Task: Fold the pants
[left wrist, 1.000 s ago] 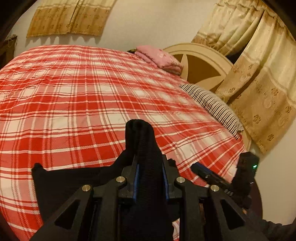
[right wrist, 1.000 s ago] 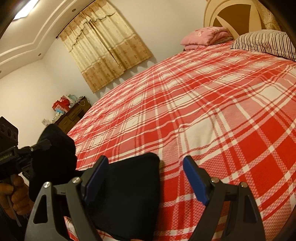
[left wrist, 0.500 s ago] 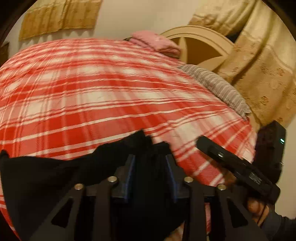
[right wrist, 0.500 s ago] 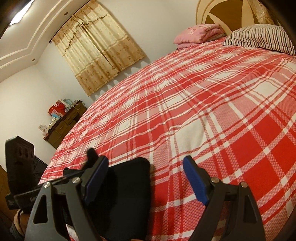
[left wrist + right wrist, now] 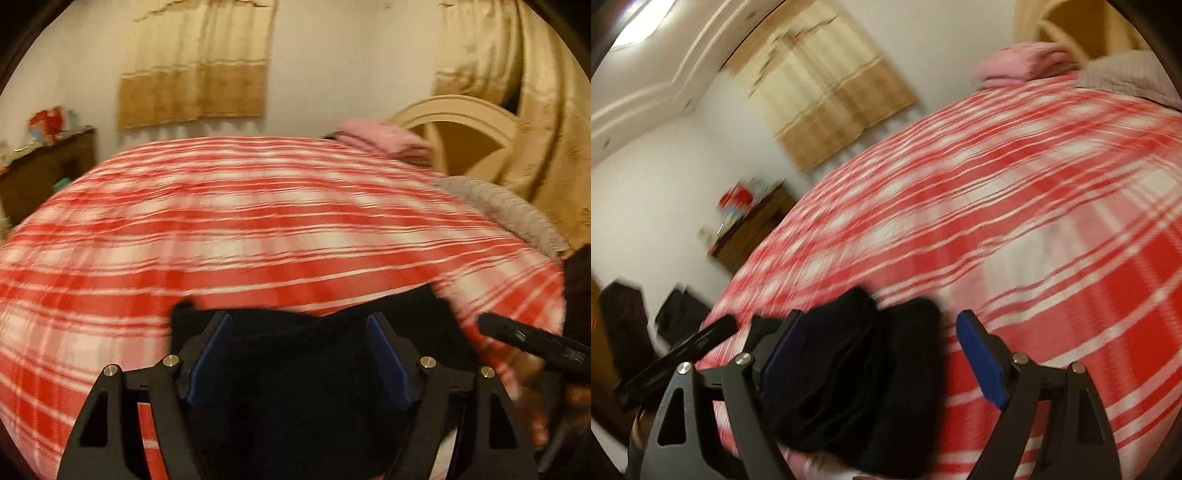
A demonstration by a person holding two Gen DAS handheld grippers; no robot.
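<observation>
The black pants lie bunched in a folded heap on the near edge of the red-and-white plaid bed. My left gripper is open, its blue pads wide apart just above the pants, holding nothing. In the right wrist view the pants sit low between the fingers, toward the left one. My right gripper is open and empty over them. Both views are motion-blurred. The other gripper shows as a black bar at the right of the left wrist view and at the left of the right wrist view.
A pink folded blanket and a striped pillow lie at the head of the bed by the arched headboard. A dark wooden dresser with clutter stands by the far wall. Gold curtains hang behind.
My left gripper has opened and let go of the pants it was shut on; the cloth has dropped onto the bed. Both cameras have swung quickly; the right gripper stayed open.
</observation>
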